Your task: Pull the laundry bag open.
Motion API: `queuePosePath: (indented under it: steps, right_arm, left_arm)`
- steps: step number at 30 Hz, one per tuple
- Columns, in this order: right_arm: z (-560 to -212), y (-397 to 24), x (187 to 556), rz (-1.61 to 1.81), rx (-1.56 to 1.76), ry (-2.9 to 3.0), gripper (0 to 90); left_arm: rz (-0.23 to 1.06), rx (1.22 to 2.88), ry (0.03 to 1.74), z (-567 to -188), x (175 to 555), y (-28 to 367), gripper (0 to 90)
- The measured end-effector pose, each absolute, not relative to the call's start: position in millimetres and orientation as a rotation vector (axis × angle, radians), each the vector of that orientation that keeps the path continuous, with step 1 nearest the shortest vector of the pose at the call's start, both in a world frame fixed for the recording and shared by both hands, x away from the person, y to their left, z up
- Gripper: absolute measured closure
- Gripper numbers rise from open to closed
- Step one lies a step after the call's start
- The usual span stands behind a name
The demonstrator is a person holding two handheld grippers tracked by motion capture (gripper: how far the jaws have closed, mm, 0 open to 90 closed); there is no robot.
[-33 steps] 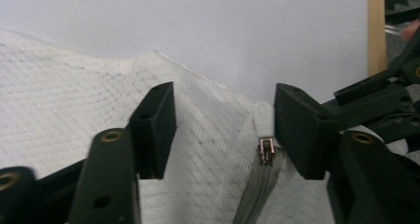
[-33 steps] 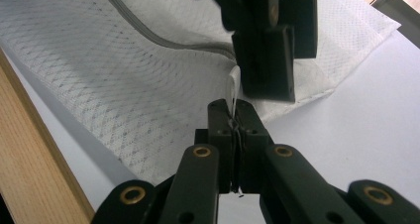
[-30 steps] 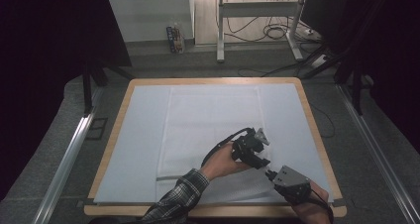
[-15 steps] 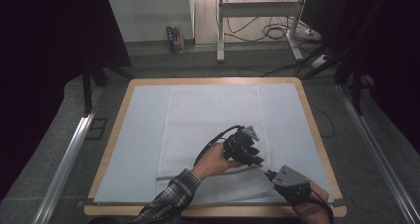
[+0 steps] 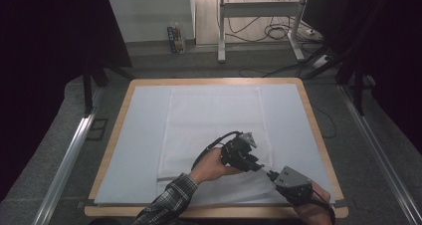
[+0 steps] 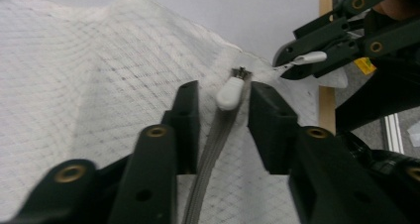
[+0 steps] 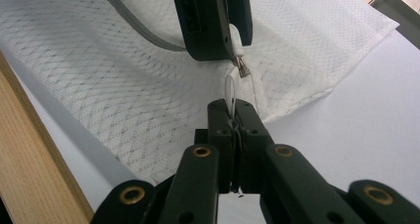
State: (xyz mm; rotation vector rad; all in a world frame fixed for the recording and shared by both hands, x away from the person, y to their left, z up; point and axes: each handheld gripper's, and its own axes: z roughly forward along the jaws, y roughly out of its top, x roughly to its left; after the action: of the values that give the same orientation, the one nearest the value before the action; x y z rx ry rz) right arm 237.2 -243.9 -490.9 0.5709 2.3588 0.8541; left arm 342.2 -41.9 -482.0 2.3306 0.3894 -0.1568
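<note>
A white mesh fabric cover (image 5: 214, 120) with a grey zipper (image 6: 208, 154) lies flat on the white-covered table (image 5: 142, 135). My left gripper (image 5: 258, 166) is at the cover's near right corner. In the left gripper view it (image 6: 225, 90) stands open with the white zipper pull (image 6: 230, 92) between its jaws, not pinched. My right gripper (image 5: 271, 174) faces it from the near right. In the right gripper view it (image 7: 233, 106) is shut on a thin white tab (image 7: 231, 91) at the zipper's end, just below the left gripper's jaws (image 7: 213, 21).
The table's wooden rim (image 5: 113, 150) frames the white sheet, and its near right edge (image 7: 34, 154) runs close beside my right gripper. Metal rails (image 5: 64, 165) run along both sides of the table. Desk legs and cables (image 5: 268, 31) stand on the floor beyond.
My left gripper has shifted a little left and nearer, closing in on the zipper end. The right gripper has stayed where it was, still holding the tab.
</note>
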Motion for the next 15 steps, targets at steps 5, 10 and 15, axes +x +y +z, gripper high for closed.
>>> queuePosePath:
  steps: [5, 10, 15]
  right_arm:
    - [-491.2, -243.6, 237.2, 0.853, 0.573, 2.362, 86.2]
    - [-491.4, -243.1, 237.1, 0.849, 0.570, 2.365, 86.2]
    - [-491.4, -243.3, 237.1, 0.847, 0.563, 2.367, 86.2]
  left_arm:
    - [-0.192, 2.326, 0.387, -481.9, 341.9, -40.0, 79.3]
    - [-0.212, 2.334, 0.380, -480.8, 340.3, -39.1, 80.0]
    - [-0.236, 2.336, 0.374, -480.3, 340.1, -40.3, 75.4]
